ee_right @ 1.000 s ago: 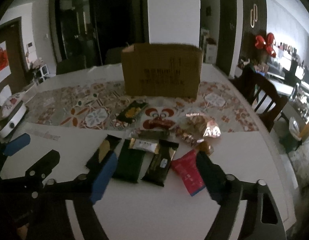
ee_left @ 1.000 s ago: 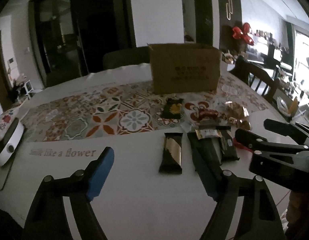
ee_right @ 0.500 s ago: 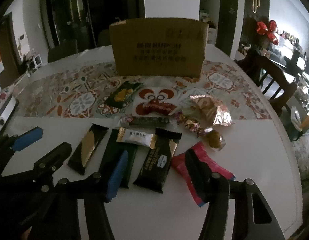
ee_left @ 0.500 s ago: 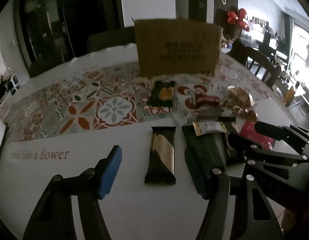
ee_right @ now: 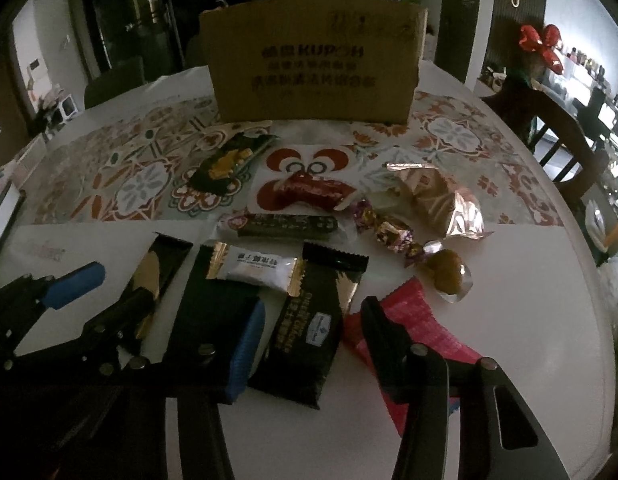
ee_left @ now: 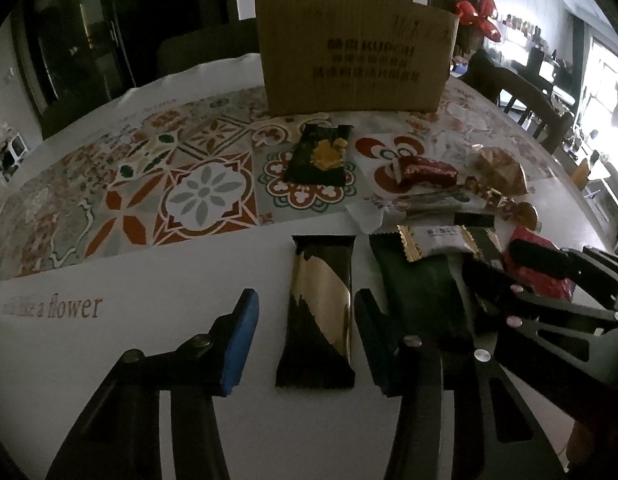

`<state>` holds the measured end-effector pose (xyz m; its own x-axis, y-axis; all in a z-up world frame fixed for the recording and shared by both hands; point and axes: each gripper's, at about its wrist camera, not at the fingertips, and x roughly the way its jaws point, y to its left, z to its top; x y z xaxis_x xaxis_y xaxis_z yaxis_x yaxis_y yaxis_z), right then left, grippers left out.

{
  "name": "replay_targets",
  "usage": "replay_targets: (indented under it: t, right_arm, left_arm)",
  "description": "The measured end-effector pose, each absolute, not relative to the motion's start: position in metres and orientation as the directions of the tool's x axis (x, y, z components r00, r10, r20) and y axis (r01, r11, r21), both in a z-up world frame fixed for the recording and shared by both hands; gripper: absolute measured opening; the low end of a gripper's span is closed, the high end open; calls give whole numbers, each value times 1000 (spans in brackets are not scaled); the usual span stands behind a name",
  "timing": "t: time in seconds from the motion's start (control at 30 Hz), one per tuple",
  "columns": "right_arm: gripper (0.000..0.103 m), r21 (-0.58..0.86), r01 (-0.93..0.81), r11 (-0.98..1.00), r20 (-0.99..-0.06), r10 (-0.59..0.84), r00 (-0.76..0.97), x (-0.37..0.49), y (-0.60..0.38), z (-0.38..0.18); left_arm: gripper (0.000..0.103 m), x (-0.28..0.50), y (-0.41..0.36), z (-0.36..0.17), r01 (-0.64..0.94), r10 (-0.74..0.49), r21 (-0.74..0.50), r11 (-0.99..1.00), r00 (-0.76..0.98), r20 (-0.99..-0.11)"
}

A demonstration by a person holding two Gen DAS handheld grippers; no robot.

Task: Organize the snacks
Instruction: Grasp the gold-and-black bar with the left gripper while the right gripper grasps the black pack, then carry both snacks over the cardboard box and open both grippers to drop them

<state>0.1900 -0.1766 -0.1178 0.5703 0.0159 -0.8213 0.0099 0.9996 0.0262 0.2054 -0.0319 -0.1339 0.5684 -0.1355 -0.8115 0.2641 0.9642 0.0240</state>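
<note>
The left gripper (ee_left: 305, 344) has just been closing, and its jaws stand apart with the black-and-gold bar (ee_left: 318, 312) lying between them, the pads not yet on the wrapper; the right gripper (ee_right: 313, 344) has likewise just been closing, its jaws open astride the black packet with the small logo (ee_right: 305, 336), no pad pressing it. To do this well, I judge each pair should settle low enough to take the wrapper by its long sides, squarely, since the foil looks slick and a skewed pinch could let it slide out; the right jaws need care, as the dark green packet (ee_right: 213, 304) and the red wrapper (ee_right: 413, 324) lie touching or just beside their target, and one finger could catch them. Both targets lie near the table's (ee_left: 149, 280) front edge; the remaining snacks are spread behind them; the cardboard box (ee_left: 353, 52), probably the destination, stands towards the far edge on the patterned runner (ee_left: 189, 184).
</note>
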Motion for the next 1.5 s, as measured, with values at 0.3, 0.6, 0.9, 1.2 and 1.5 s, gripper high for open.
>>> replay_targets:
  t: [0.3,0.6,0.9,1.2,1.5]
  right_arm:
    - [47,17,16,1000,-840,6,542,195,-177,-127]
    - [37,37,24,999,-837,18,547,193,-180,-125]
    - [37,40,44,998,-801,6,599,179,-189,-108]
    - [37,60,0,998,-720,44,692,162,-192,-80]
    - [37,68,-32,997,-625,67,778,158,-204,-45]
  left_arm:
    - [41,213,-35,-143,275,-157,-4,961,537,-829]
    - [31,207,-39,-136,291,-160,14,957,565,-809]
    - [31,193,-42,-114,283,-150,45,958,629,-763]
    - [31,179,-48,-84,284,-183,29,958,689,-702]
    - [31,176,-55,-44,285,-215,18,958,761,-612]
